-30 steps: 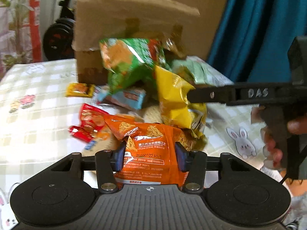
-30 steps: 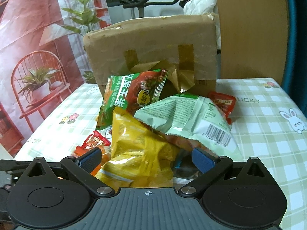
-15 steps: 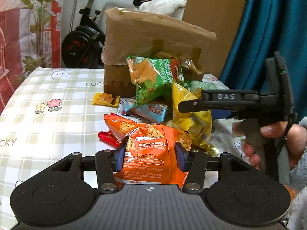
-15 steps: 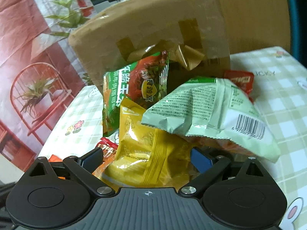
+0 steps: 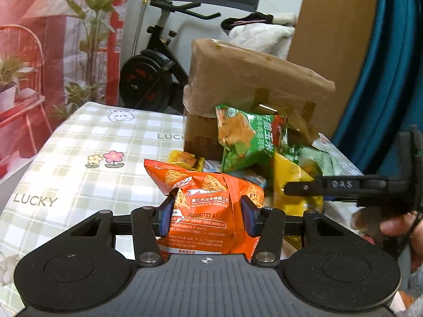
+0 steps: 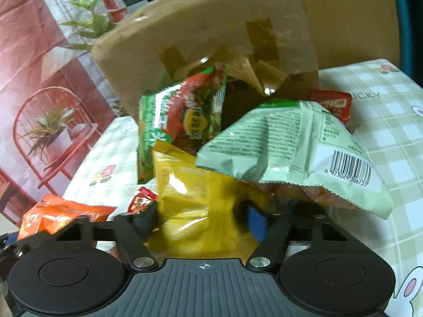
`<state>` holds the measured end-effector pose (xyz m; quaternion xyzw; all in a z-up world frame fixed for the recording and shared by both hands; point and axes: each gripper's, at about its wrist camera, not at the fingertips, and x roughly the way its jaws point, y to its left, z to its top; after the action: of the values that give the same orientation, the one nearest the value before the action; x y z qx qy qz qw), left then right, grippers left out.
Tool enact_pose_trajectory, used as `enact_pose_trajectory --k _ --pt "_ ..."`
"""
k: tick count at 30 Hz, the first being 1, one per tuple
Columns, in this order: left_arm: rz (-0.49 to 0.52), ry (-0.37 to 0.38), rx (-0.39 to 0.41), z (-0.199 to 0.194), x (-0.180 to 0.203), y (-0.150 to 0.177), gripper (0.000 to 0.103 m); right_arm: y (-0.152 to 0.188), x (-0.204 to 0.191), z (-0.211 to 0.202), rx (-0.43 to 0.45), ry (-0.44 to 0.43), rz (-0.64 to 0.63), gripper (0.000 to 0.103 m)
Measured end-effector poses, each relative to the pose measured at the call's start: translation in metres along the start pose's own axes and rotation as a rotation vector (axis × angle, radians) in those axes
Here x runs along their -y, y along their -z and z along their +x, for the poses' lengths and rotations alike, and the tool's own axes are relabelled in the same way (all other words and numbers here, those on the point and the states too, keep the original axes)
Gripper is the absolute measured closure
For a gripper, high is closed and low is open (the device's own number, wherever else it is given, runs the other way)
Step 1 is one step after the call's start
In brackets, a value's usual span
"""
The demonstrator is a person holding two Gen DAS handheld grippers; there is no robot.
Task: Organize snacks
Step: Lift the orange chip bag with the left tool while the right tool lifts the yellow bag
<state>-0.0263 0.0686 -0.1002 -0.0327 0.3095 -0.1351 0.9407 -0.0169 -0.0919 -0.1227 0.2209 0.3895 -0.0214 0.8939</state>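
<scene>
Jaws of the left gripper [image 5: 206,217] clamp an orange chip bag [image 5: 208,211], held above the checked counter [image 5: 87,145] in front of a cardboard box [image 5: 246,79]. From the right wrist, the right gripper [image 6: 203,218] has just been closing its jaws around a yellow bag [image 6: 190,200], pads pressing it, below the same box [image 6: 211,31], under a pale green bag [image 6: 290,148].

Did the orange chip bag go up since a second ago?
Yes. The orange chip bag, clamped in the left gripper, rose: it overlapped the red packets on the tablecloth before, and now reaches toward the cardboard box.
</scene>
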Motion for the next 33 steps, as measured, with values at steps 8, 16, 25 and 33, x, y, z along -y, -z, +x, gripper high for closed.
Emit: enact_pose_trajectory --k 8,16,25,33 --pt "-0.006 -0.022 0.015 0.001 0.000 -0.008 0.050 0.000 -0.003 -0.013 0.009 -0.015 -0.028 0.045" --pt "0.006 -0.035 0.059 -0.007 0.003 -0.015 0.050 -0.007 -0.013 -0.034 0.051 -0.054 -0.053 0.045" --pt "0.025 -0.050 0.122 -0.016 0.011 -0.034 0.050 -0.024 -0.020 -0.064 0.136 -0.111 -0.058 0.045" --pt "0.044 -0.050 0.181 -0.018 0.021 -0.053 0.050 -0.052 -0.014 -0.090 0.249 -0.116 -0.064 0.045"
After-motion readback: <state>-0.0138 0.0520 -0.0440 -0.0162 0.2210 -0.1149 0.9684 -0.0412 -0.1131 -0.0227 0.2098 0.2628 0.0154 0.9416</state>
